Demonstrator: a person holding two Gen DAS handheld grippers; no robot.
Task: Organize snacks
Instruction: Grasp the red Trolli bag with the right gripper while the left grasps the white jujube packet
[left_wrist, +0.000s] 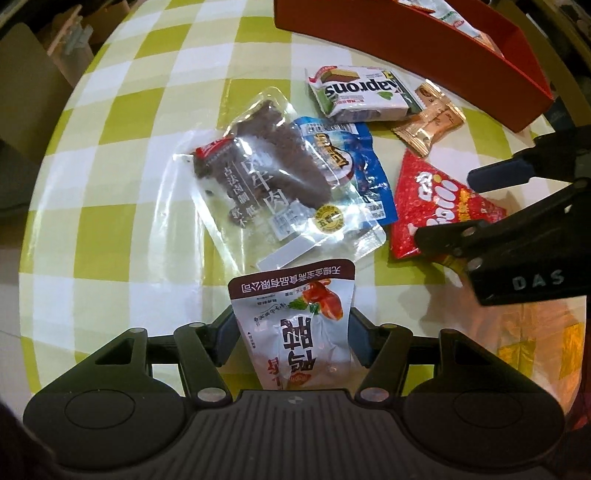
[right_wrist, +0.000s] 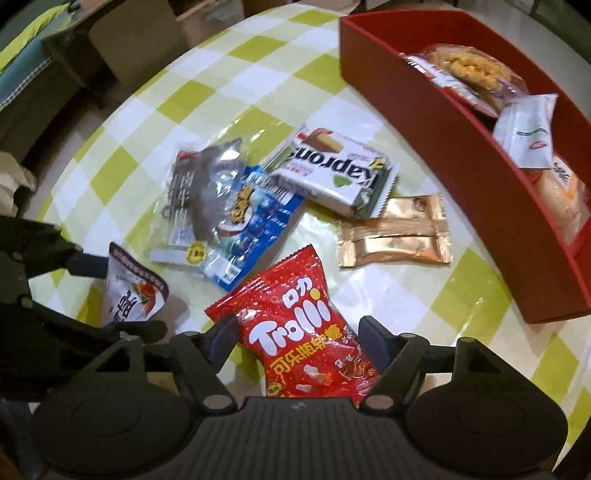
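Observation:
My left gripper (left_wrist: 293, 332) points straight down and is shut on a white and brown pouch (left_wrist: 295, 317) printed with a red meat picture; the pouch's top stands up between the pads. In the right wrist view that same left gripper (right_wrist: 122, 295) and pouch (right_wrist: 133, 295) are at the left. A red Trolli gummy bag (right_wrist: 291, 295) lies on the checked tablecloth between the fingers of my right gripper (right_wrist: 297, 336), whose jaws stand wide either side of it and do not squeeze it. The left wrist view has this right gripper (left_wrist: 443, 208) over the Trolli bag (left_wrist: 424, 192).
A red box (right_wrist: 443, 129) with several snacks inside stands at the back right. Loose on the cloth lie a clear beef pack (left_wrist: 258, 177), a blue packet (left_wrist: 365, 173), a Kaprons wafer pack (left_wrist: 358, 92) and a gold packet (left_wrist: 428, 125). The table's edge curves round at the left.

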